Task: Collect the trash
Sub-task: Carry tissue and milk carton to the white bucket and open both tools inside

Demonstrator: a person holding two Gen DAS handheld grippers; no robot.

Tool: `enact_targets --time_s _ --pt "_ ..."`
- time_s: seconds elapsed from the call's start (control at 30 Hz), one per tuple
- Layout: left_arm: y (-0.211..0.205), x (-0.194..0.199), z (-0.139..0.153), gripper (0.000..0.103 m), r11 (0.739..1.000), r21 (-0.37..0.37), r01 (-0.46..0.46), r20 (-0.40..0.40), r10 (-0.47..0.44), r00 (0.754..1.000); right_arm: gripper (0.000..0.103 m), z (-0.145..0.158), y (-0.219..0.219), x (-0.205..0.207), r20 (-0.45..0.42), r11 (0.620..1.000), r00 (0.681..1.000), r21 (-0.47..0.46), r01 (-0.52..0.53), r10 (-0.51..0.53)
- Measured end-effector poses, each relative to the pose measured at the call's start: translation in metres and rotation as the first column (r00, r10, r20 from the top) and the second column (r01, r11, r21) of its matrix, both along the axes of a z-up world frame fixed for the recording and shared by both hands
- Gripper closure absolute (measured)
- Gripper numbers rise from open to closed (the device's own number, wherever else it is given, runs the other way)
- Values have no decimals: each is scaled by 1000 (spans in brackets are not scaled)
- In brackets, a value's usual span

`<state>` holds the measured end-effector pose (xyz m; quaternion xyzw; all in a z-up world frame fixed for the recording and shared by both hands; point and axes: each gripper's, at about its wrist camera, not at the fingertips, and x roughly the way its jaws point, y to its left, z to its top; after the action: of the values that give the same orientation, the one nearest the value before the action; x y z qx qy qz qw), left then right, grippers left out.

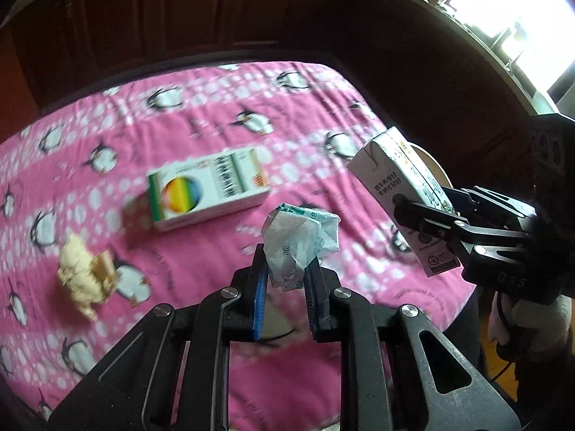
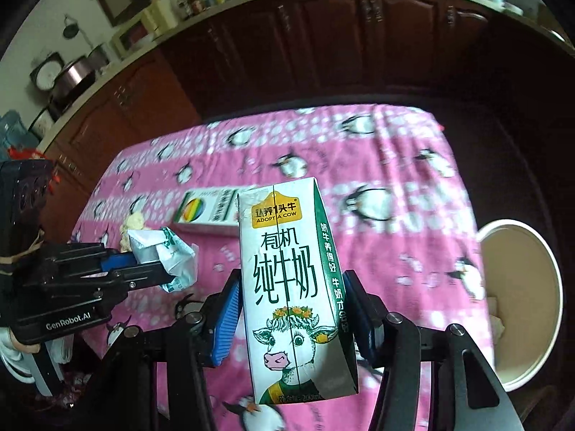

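White-and-green cardboard milk carton (image 2: 294, 287) sits clamped at its narrow sides in the right gripper (image 2: 291, 319), lifted over the pink penguin tablecloth (image 2: 388, 165), long axis upright, top tilting away. Looks light, stiff, crushable. Left gripper (image 1: 285, 287) pinches a soft crumpled wrapper (image 1: 298, 244). Right, a paper bucket (image 2: 521, 309).
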<state>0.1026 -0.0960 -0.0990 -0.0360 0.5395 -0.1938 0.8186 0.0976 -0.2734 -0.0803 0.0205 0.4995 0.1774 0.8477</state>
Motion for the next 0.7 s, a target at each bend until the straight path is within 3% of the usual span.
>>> enact_targets --time_s 0.33,0.7 --pt "-67 19 11 87 995 20 94 41 -95 995 51 8 -64 -3 29 990 990 -14 138 -138" --pt "-137 32 10 87 982 36 187 49 -189 981 51 7 -140 -10 35 955 954 -17 298 -297"
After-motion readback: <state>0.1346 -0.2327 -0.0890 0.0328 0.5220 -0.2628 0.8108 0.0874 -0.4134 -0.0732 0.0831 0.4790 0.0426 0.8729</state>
